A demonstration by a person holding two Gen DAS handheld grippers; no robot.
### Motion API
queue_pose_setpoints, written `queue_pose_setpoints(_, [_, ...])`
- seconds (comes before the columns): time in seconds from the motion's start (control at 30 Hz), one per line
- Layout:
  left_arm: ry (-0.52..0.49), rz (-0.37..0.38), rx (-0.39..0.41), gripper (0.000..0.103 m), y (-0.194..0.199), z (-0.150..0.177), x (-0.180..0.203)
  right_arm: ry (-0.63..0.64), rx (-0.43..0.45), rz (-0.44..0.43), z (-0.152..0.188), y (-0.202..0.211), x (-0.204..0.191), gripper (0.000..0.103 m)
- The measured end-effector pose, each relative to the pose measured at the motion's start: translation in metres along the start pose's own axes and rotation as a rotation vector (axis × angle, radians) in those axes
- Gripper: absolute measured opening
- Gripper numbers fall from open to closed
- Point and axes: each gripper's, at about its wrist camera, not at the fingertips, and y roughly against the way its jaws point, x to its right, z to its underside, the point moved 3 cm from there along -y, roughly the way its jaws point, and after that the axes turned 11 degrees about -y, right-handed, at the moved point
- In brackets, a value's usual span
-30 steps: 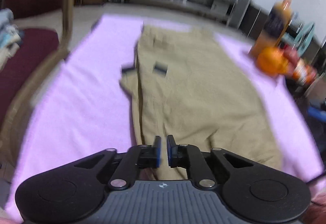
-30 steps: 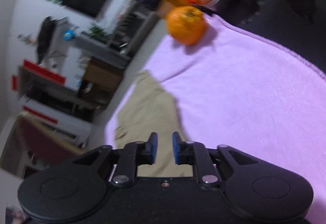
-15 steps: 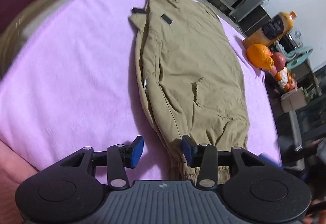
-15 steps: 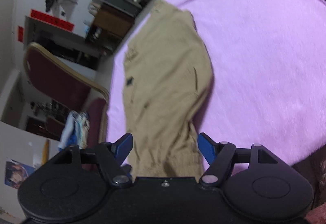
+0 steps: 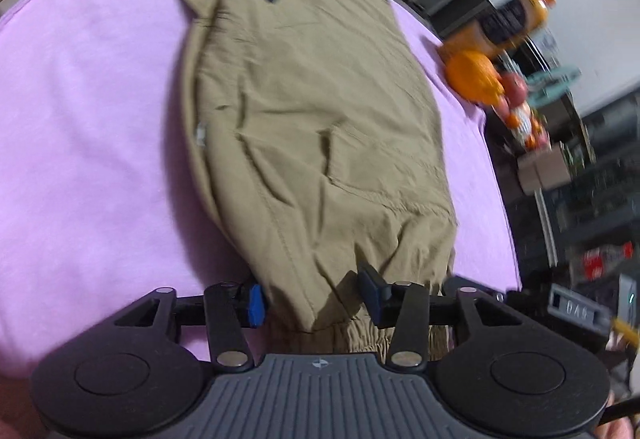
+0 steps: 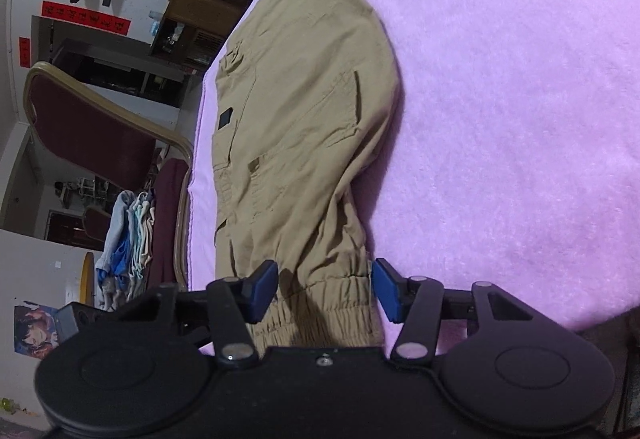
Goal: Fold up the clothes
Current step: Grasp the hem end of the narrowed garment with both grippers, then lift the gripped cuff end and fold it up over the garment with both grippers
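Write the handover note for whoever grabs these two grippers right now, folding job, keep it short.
Left gripper: jaws opening, straddling the near end of the khaki trousers by the cuff; pads not pressing the cloth.
Right gripper: jaws closing around the elastic cuff; pads not yet on it.
Trousers lie lengthwise on the purple blanket, apparently folded leg over leg, waist at the far end.
Done: apparently the first lengthwise fold.
Left: grip both cuff corners, then probably carry the cuff end toward the waist. An orange and a bottle sit at the blanket's far right edge.
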Motion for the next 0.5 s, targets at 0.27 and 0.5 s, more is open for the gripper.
queue_pose_setpoints(0.27, [0.035,0.059,0.078,0.012,0.032,-0.003,0.003,-0.034,0.014,-0.156,0.005,0.029,-0.004,0.03])
queue_pose_setpoints(0.5, [0.239,0.237,0.144,0.01,0.056,-0.01,-0.018,-0.123,-0.067,-0.214,0.012,0.022,0.013,0.071])
